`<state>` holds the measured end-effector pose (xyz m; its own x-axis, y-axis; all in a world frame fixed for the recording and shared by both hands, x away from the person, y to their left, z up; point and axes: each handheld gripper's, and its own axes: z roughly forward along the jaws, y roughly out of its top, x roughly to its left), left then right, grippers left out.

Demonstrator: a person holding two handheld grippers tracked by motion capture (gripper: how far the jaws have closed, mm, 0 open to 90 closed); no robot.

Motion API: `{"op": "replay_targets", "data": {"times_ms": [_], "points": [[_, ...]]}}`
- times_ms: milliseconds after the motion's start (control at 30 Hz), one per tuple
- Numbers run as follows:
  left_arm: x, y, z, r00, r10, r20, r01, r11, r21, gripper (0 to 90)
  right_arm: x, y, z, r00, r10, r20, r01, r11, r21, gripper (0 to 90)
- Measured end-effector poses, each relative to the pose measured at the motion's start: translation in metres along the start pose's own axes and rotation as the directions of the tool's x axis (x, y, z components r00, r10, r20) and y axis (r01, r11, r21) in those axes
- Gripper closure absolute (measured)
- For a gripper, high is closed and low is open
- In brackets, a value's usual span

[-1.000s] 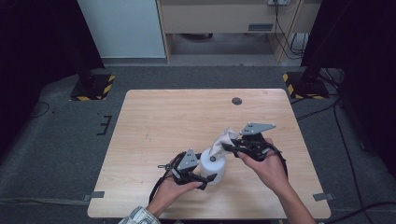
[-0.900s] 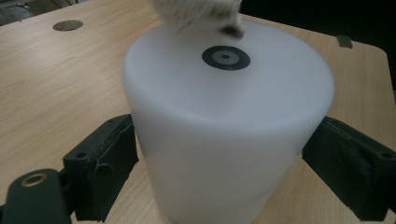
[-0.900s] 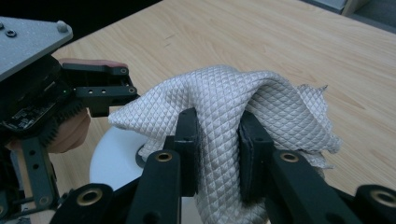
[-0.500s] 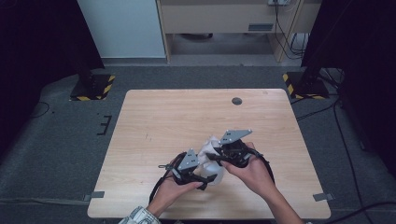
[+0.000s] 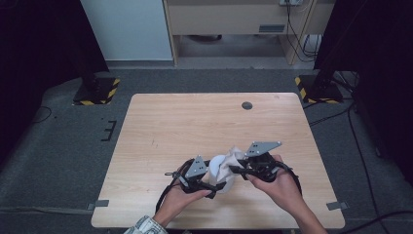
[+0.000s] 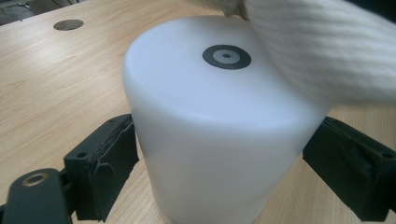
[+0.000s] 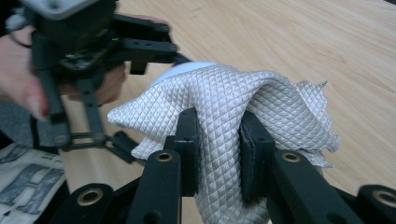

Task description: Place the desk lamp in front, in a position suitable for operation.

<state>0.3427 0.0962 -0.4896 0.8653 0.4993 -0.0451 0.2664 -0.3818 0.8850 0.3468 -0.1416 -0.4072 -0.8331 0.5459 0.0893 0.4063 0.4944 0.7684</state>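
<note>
White cup (image 6: 219, 130): upside down on the table (image 5: 195, 122), near its front edge, clamped between your left gripper (image 5: 214, 183) pads. Cloth (image 7: 224, 112): draped against the cup's top, pinched in your right gripper (image 7: 219, 149).

wood table (image 5: 195, 122) w/ round dark grommet (image 5: 247, 105); grey carpet (image 5: 58, 146) around.

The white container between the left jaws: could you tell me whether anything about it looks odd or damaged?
Nothing looks damaged. The white container stands upside down on the table, clamped by the left gripper, while the right gripper holds a bunched cloth against it.
</note>
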Motion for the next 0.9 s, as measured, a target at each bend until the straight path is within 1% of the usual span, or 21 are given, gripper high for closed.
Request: {"op": "replay_targets", "data": {"times_ms": [33, 67, 133, 167, 233, 267, 300, 333, 367, 400, 533, 567, 600, 700, 767, 833, 867, 900], "points": [[0.0, 0.0, 0.0, 1.0, 0.001, 0.0, -0.001, 1.0, 0.0, 9.8, -0.004, 0.0, 0.0, 0.9999, 0.006, 0.009, -0.006, 1.0, 0.0, 72.4], [0.0, 0.0, 0.0, 1.0, 0.002, 0.0, -0.002, 1.0, 0.0, 9.8, -0.011, 0.002, 0.001, 0.9997, 0.015, 0.02, -0.015, 0.9999, 0.005, 72.4], [0.0, 0.0, 0.0, 1.0, 0.002, 0.0, -0.002, 1.0, 0.0, 9.8, -0.013, 0.003, 0.002, 0.9996, 0.018, 0.023, -0.018, 0.9998, 0.006, 72.4], [0.0, 0.0, 0.0, 1.0, 0.001, -0.001, -0.001, 1.0, 0.001, 9.8, -0.017, 0.007, 0.007, 0.9994, 0.023, 0.026, -0.023, 0.9997, 0.009, 72.4], [0.0, 0.0, 0.0, 1.0, 0.002, -0.001, -0.002, 1.0, 0.001, 9.9, -0.019, 0.012, 0.012, 0.9994, 0.026, 0.025, -0.026, 0.9996, 0.013, 72.4], [0.0, 0.0, 0.001, 1.0, -0.002, 0.006, 0.002, 1.0, 0.002, 9.9, -0.019, 0.014, 0.014, 0.9994, 0.023, 0.028, -0.023, 0.9996, 0.014, 72.4], [0.0, 0.0, 0.001, 1.0, -0.002, 0.005, 0.002, 1.0, 0.003, 9.9, -0.018, 0.018, 0.018, 0.9995, 0.016, 0.026, -0.016, 0.9997, 0.018, 72.4], [0.0, 0.0, 0.001, 1.0, -0.002, 0.005, 0.002, 1.0, 0.003, 9.9, -0.018, 0.018, 0.018, 0.9995, 0.016, 0.026, -0.016, 0.9997, 0.018, 72.4], [0.0, 0.0, 0.0, 1.0, 0.001, -0.002, -0.001, 1.0, 0.004, 9.9, -0.017, 0.02, 0.019, 0.9997, 0.011, 0.023, -0.011, 0.9997, 0.02, 72.4], [0.0, 0.0, 0.0, 0.9999, 0.003, -0.012, -0.003, 1.0, 0.006, 9.9, -0.011, 0.026, 0.025, 0.9999, -0.008, 0.01, 0.007, 0.9996, 0.025, 72.5], [0.0, 0.0, 0.0, 0.9999, 0.005, -0.008, -0.005, 1.0, 0.004, 9.9, 0.005, 0.031, 0.032, 0.9983, -0.051, -0.03, 0.052, 0.9977, 0.042, 72.5], [0.0, 0.0, 0.0, 0.9999, 0.005, -0.008, -0.005, 1.0, 0.004, 9.9, 0.005, 0.031, 0.032, 0.9983, -0.051, -0.03, 0.052, 0.9977, 0.042, 72.5], [0.0, 0.0, -0.001, 1.0, 0.007, -0.005, -0.007, 1.0, 0.002, 9.9, 0.012, 0.03, 0.031, 0.9968, -0.07, -0.039, 0.072, 0.9965, 0.043, 72.5], [0.0, 0.001, -0.001, 1.0, 0.008, 0.003, -0.008, 1.0, 0.005, 10.0, 0.016, 0.025, 0.026, 0.9958, -0.078, -0.048, 0.08, 0.996, 0.04, 72.5], [0.0, 0.001, 0.0, 1.0, 0.007, 0.006, -0.007, 1.0, 0.004, 10.0, 0.016, 0.019, 0.019, 0.9964, -0.074, -0.042, 0.076, 0.9964, 0.039, 72.5], [0.0, 0.001, 0.0, 0.9999, 0.011, -0.002, -0.011, 0.9999, 0.006, 10.1, 0.011, 0.013, 0.013, 0.9975, -0.064, -0.031, 0.065, 0.9975, 0.028, 72.5], [-0.001, 0.001, 0.0, 0.9999, 0.012, -0.002, -0.012, 0.9999, 0.007, 10.2, 0.008, 0.01, 0.01, 0.9983, -0.05, -0.029, 0.051, 0.9984, 0.025, 72.5], [-0.001, 0.001, 0.0, 0.9999, 0.012, -0.002, -0.012, 0.9999, 0.007, 10.3, 0.008, 0.01, 0.01, 0.9983, -0.05, -0.029, 0.051, 0.9984, 0.025, 72.5]]}}
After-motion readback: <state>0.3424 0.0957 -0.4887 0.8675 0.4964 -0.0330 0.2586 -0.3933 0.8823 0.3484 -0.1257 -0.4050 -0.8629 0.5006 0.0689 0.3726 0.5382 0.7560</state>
